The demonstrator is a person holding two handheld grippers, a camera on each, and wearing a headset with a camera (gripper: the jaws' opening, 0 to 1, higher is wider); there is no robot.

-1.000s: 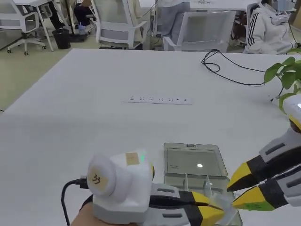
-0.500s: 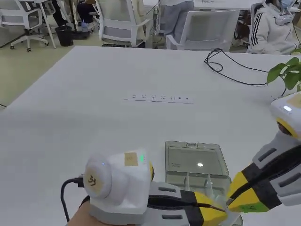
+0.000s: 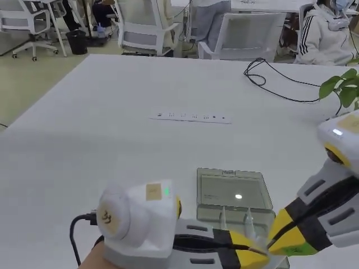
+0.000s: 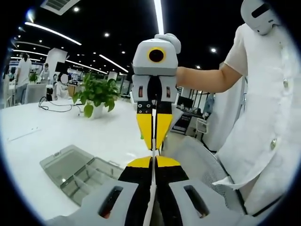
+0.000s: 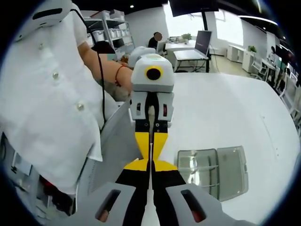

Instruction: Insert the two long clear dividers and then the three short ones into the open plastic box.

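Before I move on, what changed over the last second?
The right tool swung in leftward and closed its jaws, now tip to tip with the left tool, both pinching a clear divider between them. The left tool, the open box and the two dividers standing in it stayed put.

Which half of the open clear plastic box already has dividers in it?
The near half: two clear dividers stand upright in it. The far half is the flat lid, holding none. The left gripper and right gripper pinch a third clear divider.
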